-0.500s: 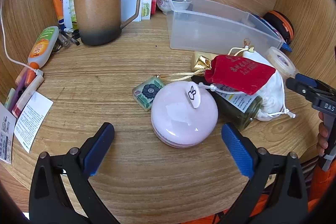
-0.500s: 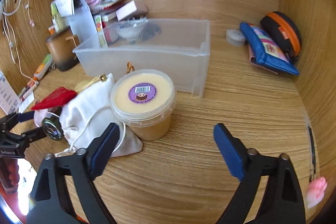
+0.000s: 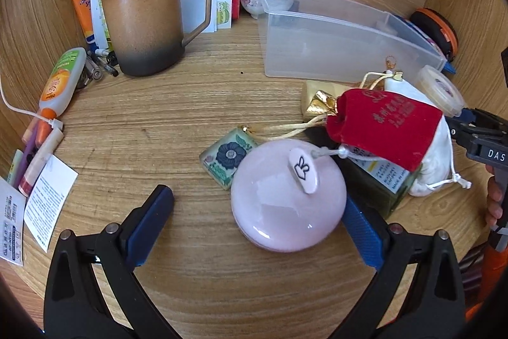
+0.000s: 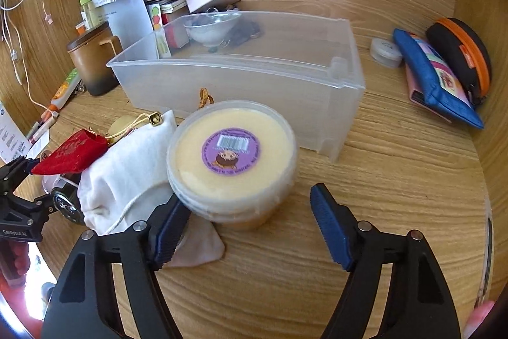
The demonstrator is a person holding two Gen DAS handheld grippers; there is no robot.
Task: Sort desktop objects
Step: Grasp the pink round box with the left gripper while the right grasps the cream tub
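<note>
My left gripper (image 3: 257, 227) is open, its jaws either side of a round pink case (image 3: 287, 210); the right finger touches or nearly touches it. A red velvet pouch (image 3: 385, 126), a white drawstring bag (image 3: 435, 154), a green glass bottle (image 3: 381, 183) and a flower tile (image 3: 228, 156) lie just beyond. My right gripper (image 4: 249, 226) is open around a lidded tub of yellow cream (image 4: 231, 154), with the white bag (image 4: 127, 161) under its left finger. A clear plastic bin (image 4: 254, 84) stands behind the tub.
A brown mug (image 3: 143, 21), a sunscreen tube (image 3: 62, 75), pens and papers crowd the left. A blue pouch (image 4: 435, 84), an orange-trimmed case (image 4: 460, 53) and a small white jar (image 4: 385, 51) lie at the right. Wooden walls enclose the desk.
Both grippers have moved forward. The left one now straddles the pink case; the right one now straddles the cream tub.
</note>
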